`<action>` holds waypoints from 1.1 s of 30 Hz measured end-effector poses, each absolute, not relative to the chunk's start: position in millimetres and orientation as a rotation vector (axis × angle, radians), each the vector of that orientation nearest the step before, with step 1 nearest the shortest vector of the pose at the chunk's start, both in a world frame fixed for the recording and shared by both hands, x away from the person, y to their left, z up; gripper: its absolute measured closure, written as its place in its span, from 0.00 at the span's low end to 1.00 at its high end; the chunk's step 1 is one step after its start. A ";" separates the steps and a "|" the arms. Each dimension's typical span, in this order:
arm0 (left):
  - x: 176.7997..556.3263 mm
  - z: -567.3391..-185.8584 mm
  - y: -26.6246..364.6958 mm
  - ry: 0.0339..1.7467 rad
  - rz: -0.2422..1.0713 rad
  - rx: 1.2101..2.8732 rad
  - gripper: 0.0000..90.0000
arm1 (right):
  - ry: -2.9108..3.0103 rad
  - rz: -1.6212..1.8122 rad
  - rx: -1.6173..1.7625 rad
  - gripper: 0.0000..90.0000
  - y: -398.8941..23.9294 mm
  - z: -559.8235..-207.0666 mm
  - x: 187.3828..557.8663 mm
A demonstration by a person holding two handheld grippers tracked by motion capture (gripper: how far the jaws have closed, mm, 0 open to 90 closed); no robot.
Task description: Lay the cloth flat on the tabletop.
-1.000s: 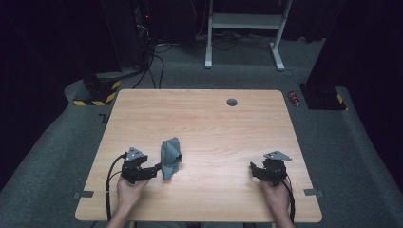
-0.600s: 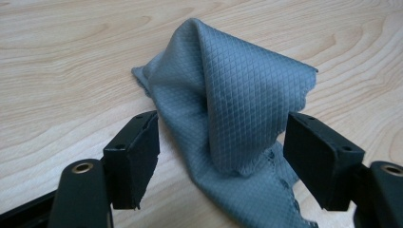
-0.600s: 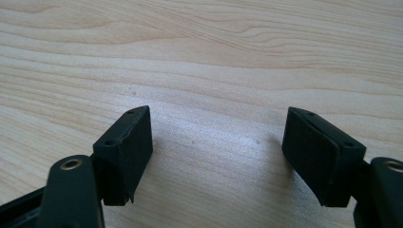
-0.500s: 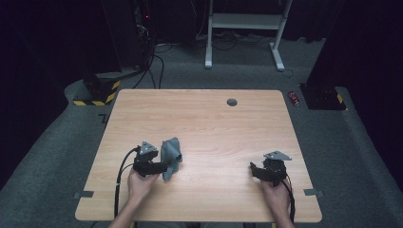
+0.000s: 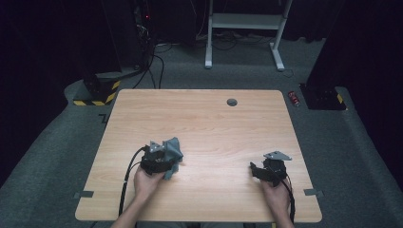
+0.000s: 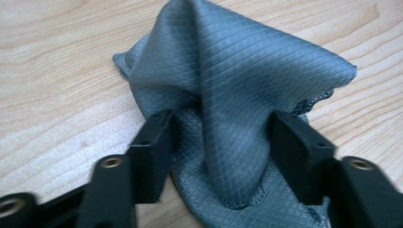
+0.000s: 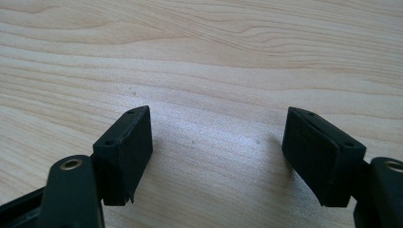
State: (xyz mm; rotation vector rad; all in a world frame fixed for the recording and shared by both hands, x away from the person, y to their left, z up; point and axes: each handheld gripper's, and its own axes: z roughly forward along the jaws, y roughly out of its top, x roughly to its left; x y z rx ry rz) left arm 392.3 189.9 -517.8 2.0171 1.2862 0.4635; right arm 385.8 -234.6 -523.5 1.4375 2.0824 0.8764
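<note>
Closing: left gripper [image 6: 221,142] jaws narrowing around raised fold of grey cloth [image 6: 237,80], having advanced onto it.
Right gripper [image 7: 218,147]: wide, empty.
Clearance: bare table [image 5: 214,114] beyond cloth.

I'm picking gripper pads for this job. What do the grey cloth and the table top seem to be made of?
The grey cloth looks like a thin woven synthetic, perhaps microfibre: a fine diamond-grid weave, a soft sheen, a stitched hem and limp folds. The table top looks like pale wood or a wood-look laminate: smooth, matt, with grain lines.

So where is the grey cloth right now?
In the high view the grey cloth lies bunched on the table's near left part, between the open left tongs, far from the right tongs.
</note>
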 end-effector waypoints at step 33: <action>393.5 -502.7 116.9 0.990 0.239 2.084 0.92 | 2.084 0.877 1.434 0.28 -234.8 -523.5 386.1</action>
